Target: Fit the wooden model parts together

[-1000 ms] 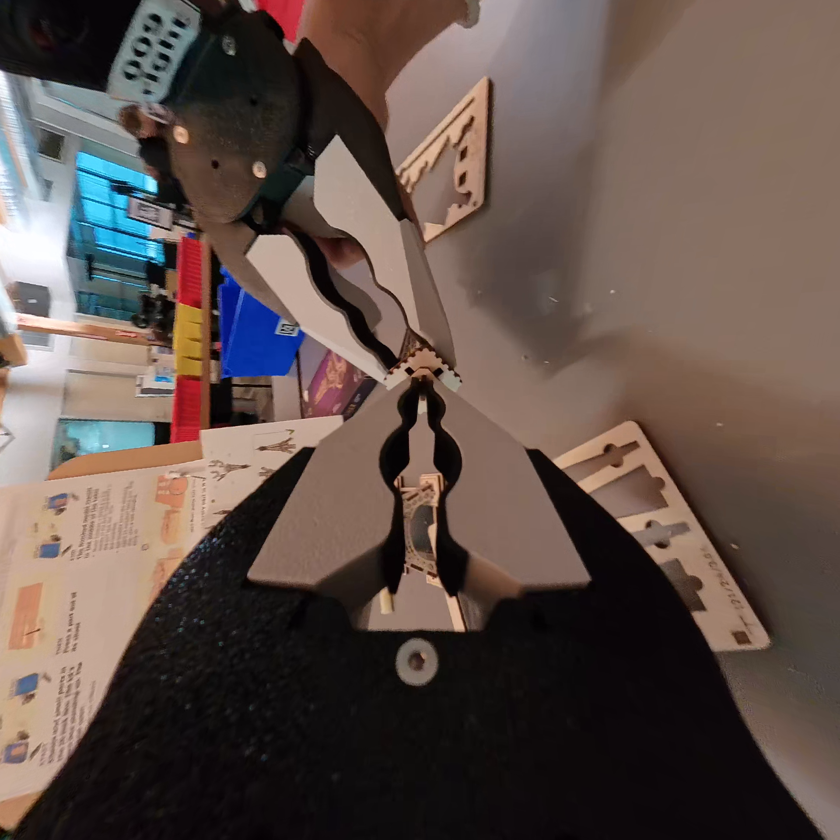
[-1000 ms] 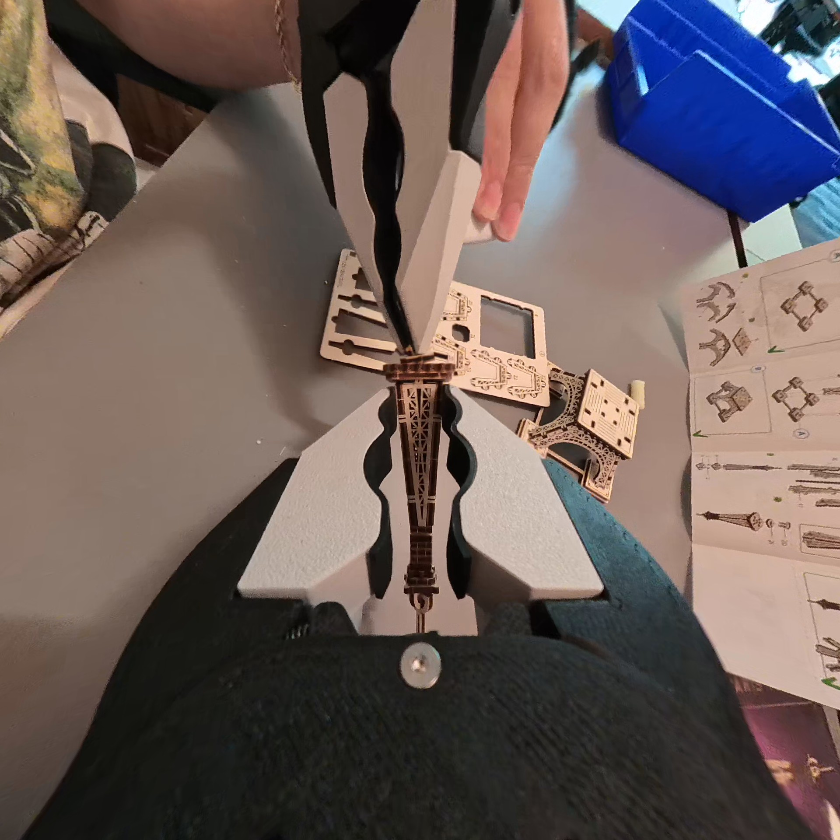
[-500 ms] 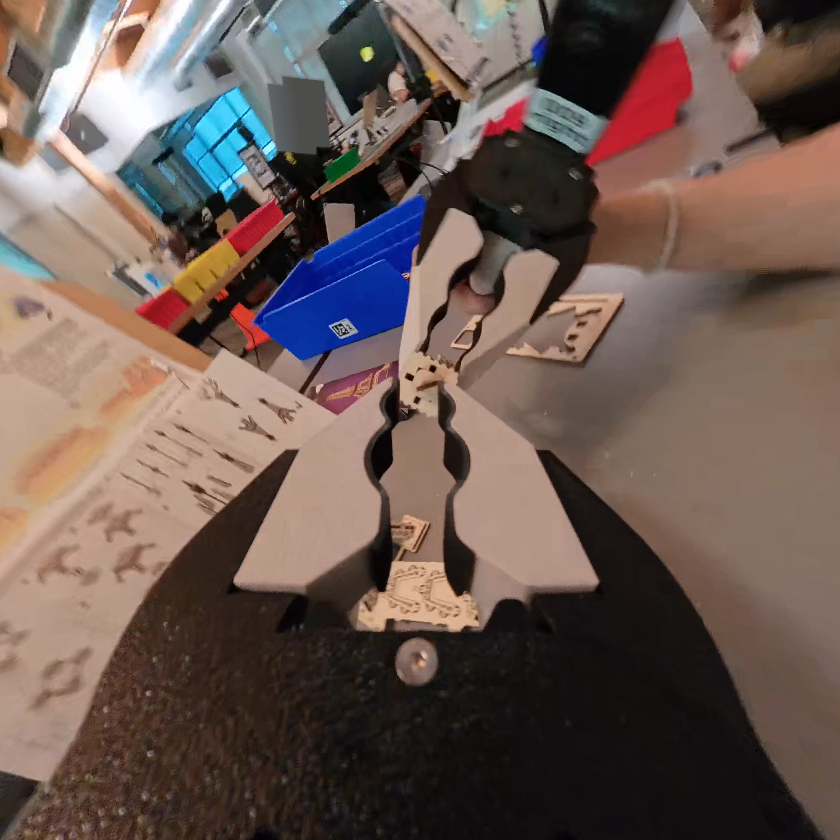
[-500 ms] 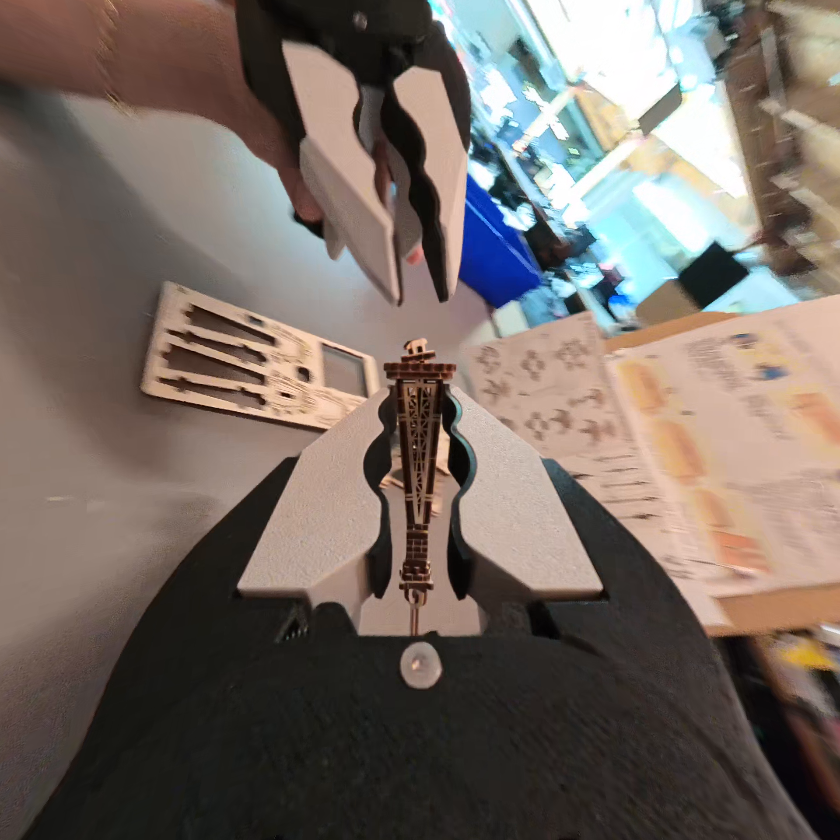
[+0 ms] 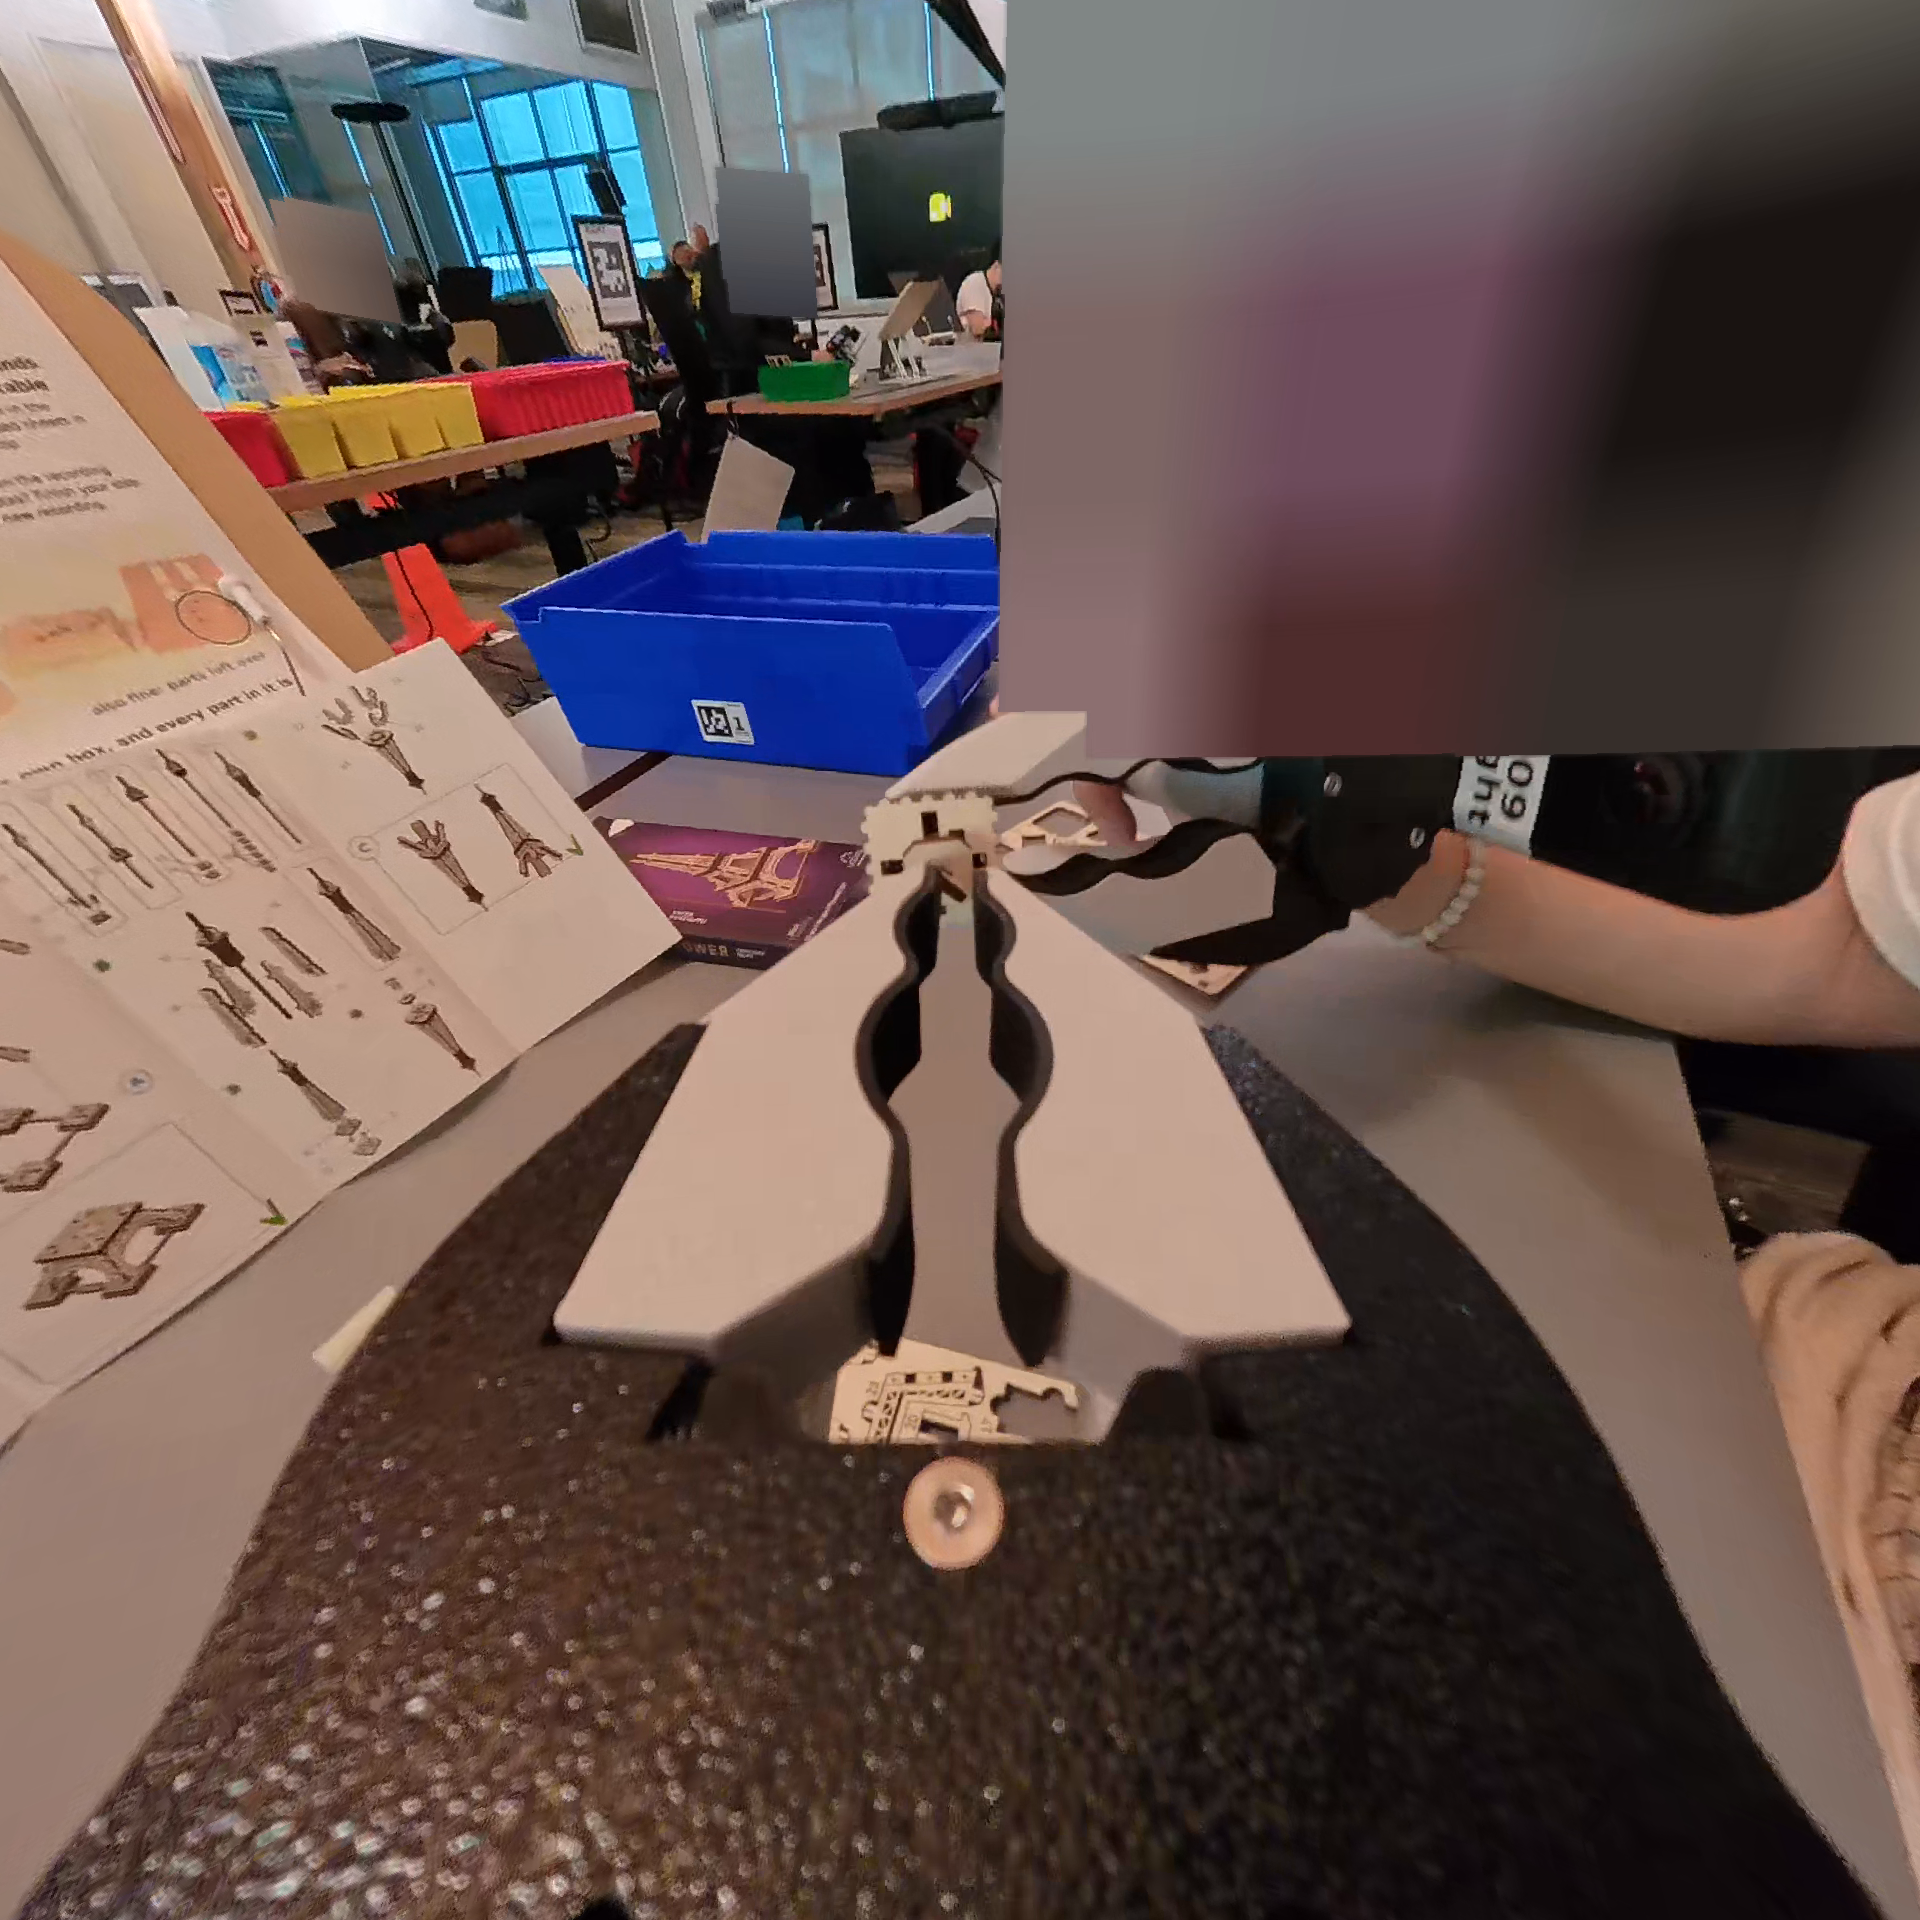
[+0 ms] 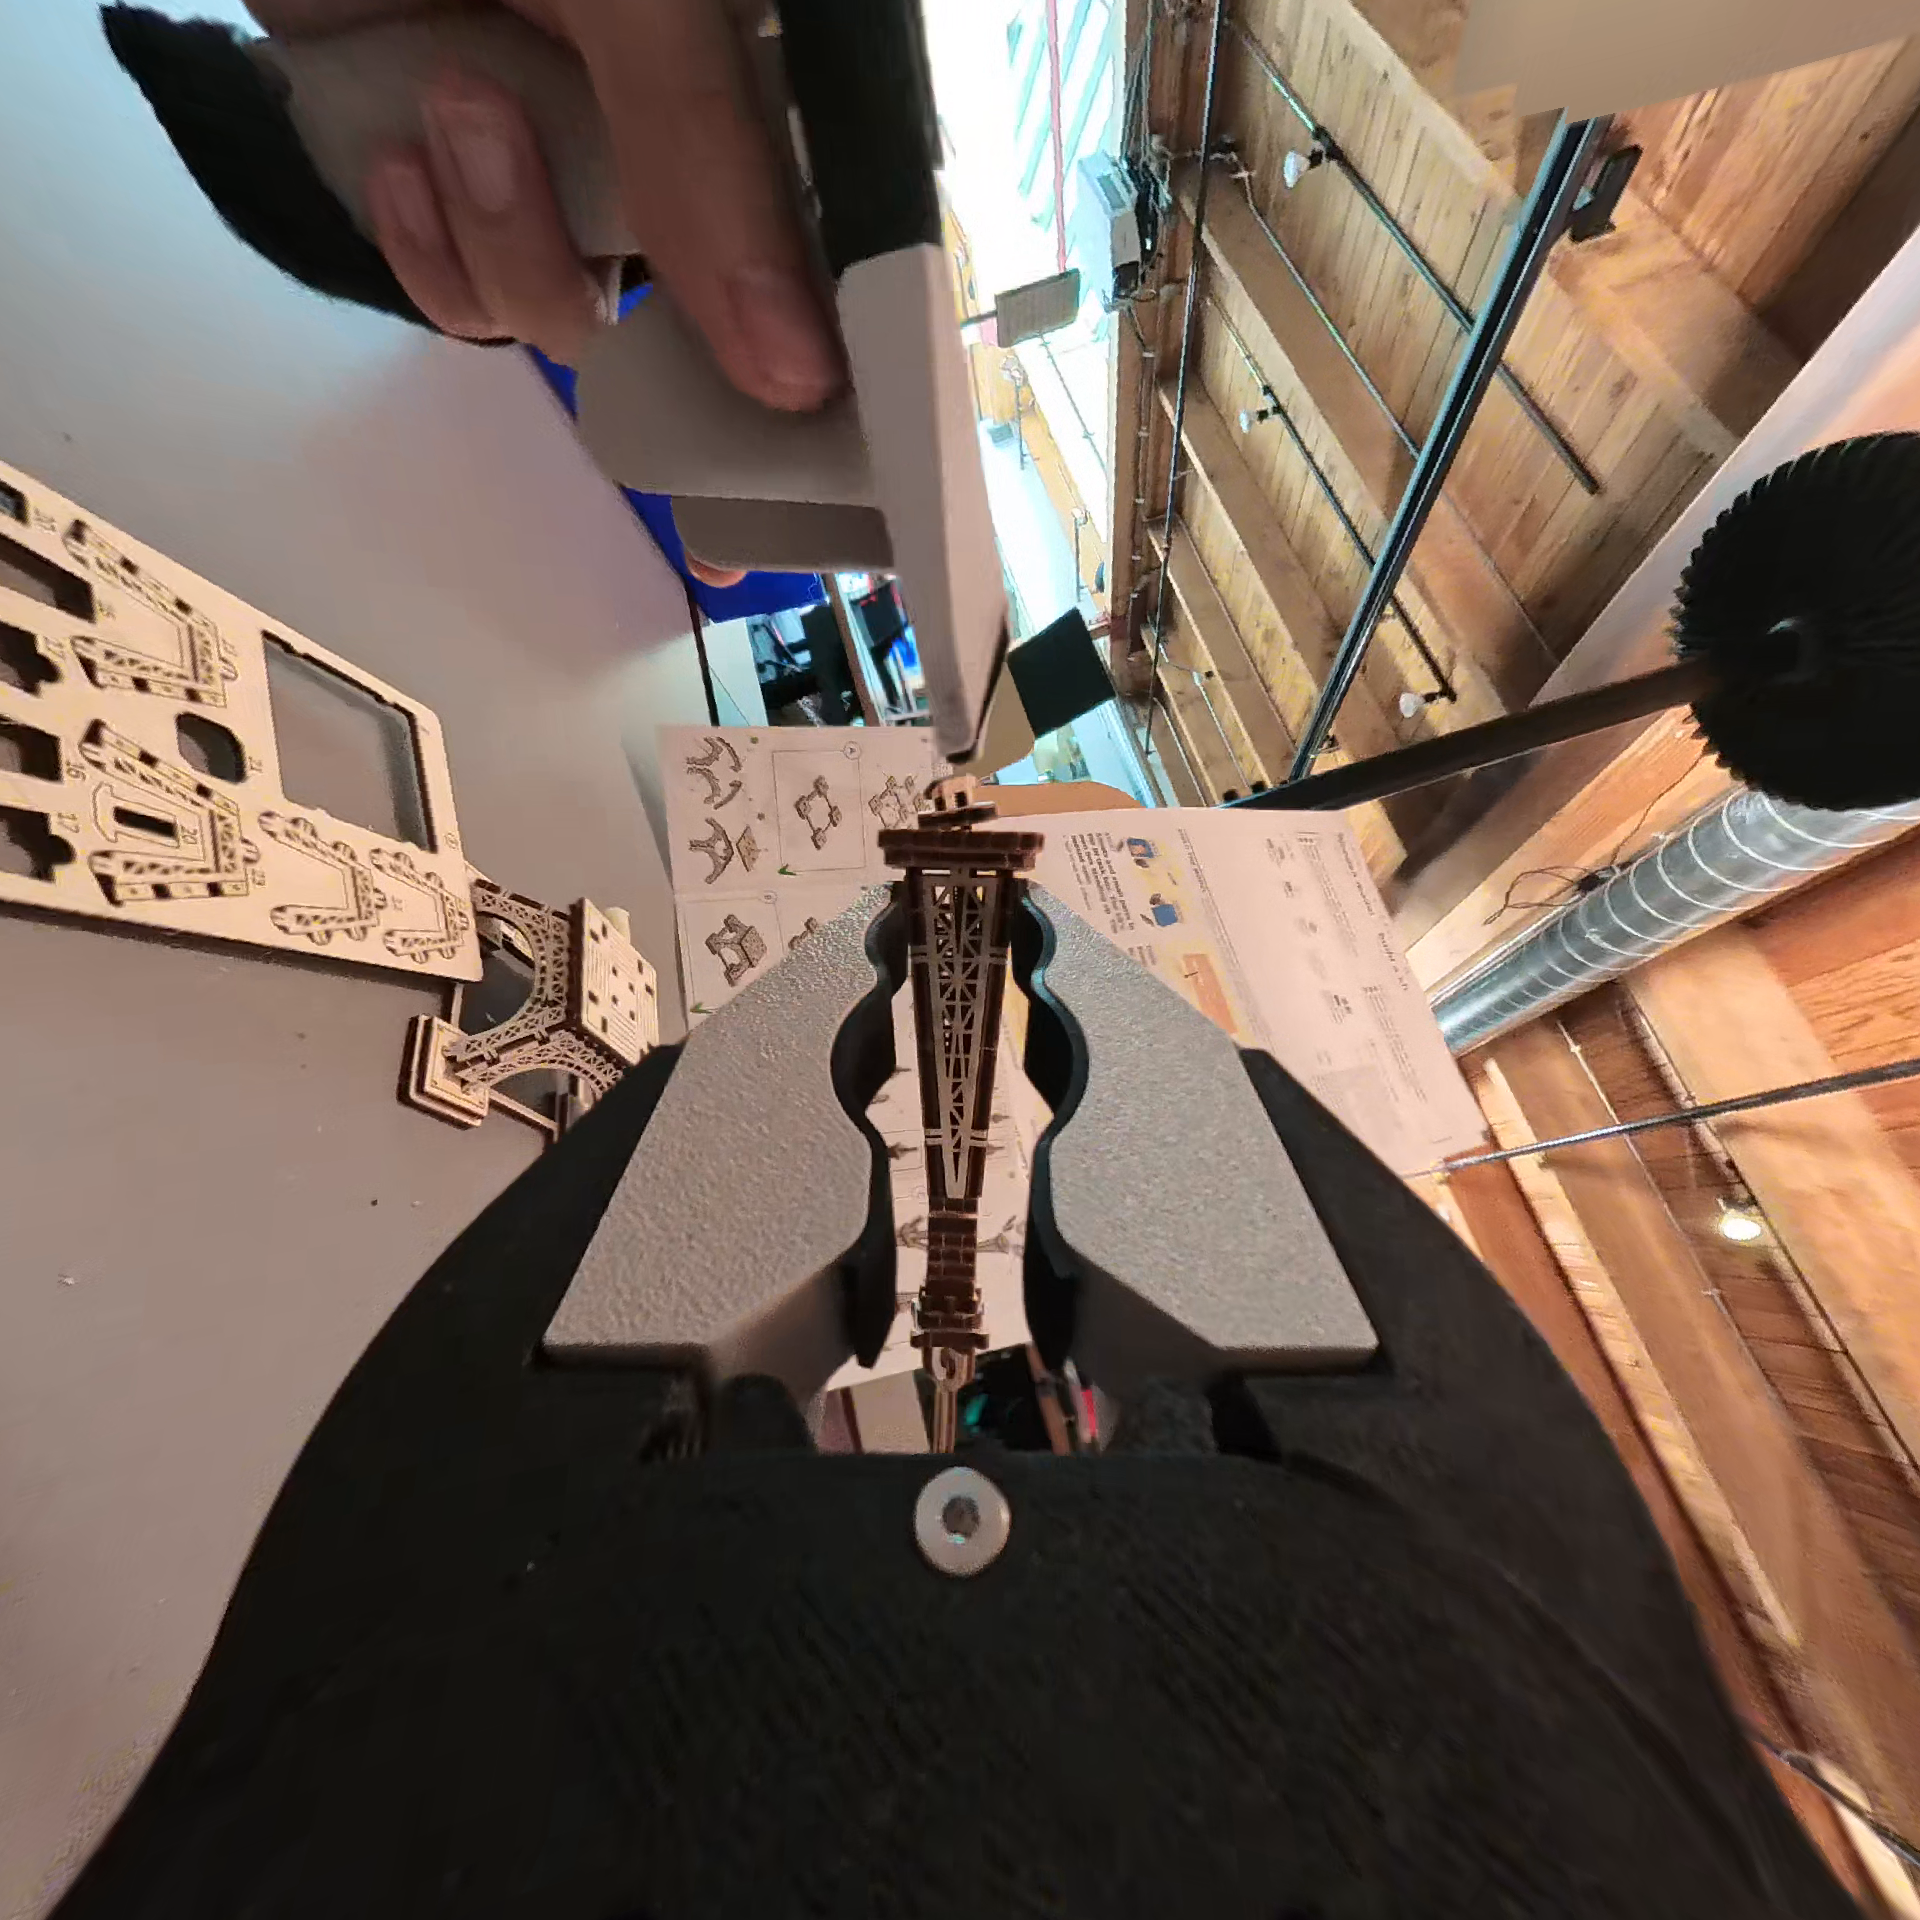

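My right gripper is shut on a slim wooden tower spire, wide end forward, held in the air. A small wooden piece sticks out of that end. My left gripper comes at it tip to tip and its jaws are closed on this small piece. In the left wrist view the spire's square end faces me. The arched wooden tower base stands on the grey table.
Punched-out wooden sheets lie on the table, one under my left gripper. Paper instruction sheets lie to the left. A purple box and a blue bin are beyond. A person's forearm reaches in from the right. The grippers are tip to tip, or close to it.
Both grippers have swung round in the air. Half a second ago the left gripper's tips were clear of the spire's end; now they are closed on the small piece there.
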Demonstrator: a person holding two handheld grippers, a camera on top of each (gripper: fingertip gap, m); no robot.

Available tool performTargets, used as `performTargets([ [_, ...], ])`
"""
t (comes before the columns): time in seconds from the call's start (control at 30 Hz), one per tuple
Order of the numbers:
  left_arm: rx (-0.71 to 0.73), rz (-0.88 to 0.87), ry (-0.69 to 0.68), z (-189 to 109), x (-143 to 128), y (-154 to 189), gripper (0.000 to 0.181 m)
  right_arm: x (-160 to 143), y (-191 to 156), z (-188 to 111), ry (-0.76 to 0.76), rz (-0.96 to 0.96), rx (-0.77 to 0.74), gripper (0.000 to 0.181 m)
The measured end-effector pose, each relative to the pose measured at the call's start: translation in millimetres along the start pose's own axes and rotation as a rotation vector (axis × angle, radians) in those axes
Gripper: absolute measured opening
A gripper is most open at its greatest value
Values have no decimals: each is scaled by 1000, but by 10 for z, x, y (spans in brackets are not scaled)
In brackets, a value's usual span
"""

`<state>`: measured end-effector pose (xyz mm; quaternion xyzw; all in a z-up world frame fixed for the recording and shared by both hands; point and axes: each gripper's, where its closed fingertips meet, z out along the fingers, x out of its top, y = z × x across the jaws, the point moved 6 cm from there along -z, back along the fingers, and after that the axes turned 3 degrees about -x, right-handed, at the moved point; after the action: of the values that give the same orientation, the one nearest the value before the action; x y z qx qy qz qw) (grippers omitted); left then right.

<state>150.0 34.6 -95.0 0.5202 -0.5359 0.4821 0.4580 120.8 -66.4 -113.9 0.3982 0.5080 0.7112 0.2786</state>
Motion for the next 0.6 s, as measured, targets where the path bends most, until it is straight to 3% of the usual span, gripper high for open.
performTargets([
  [0.17,-8,-46,-4,0,-11,-17,1,48,35,-2,-9,-53,-86,16],
  [0.6,-5,-110,0,14,-30,-41,6,48,-31,20,-44,-186,-127,16],
])
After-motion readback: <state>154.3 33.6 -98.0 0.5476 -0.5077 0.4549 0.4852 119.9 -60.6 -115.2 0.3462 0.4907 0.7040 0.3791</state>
